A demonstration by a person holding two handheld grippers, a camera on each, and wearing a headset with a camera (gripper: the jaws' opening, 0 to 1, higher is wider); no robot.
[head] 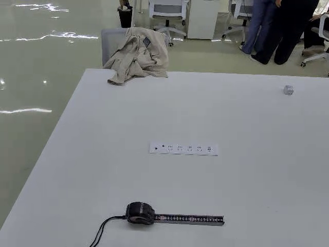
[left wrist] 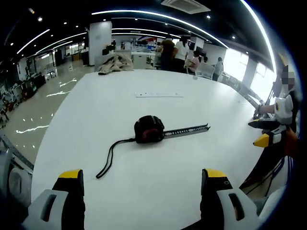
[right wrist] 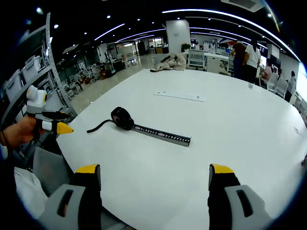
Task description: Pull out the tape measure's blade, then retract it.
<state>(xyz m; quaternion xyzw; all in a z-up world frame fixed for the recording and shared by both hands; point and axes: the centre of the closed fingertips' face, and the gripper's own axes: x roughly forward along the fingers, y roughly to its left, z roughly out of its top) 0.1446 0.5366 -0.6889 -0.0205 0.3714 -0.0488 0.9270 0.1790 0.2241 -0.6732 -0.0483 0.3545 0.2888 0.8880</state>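
We find the tape lying free near the table's front edge, its blade partly out, pointing right. The left gripper and right gripper gape empty, well apart from it, presumably poised to approach.

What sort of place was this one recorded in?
Probably an open-plan office or lab: a large white table with a flush white socket strip, white wheeled office chairs on the glossy pale floor beyond it, and metal storage racks along one side.
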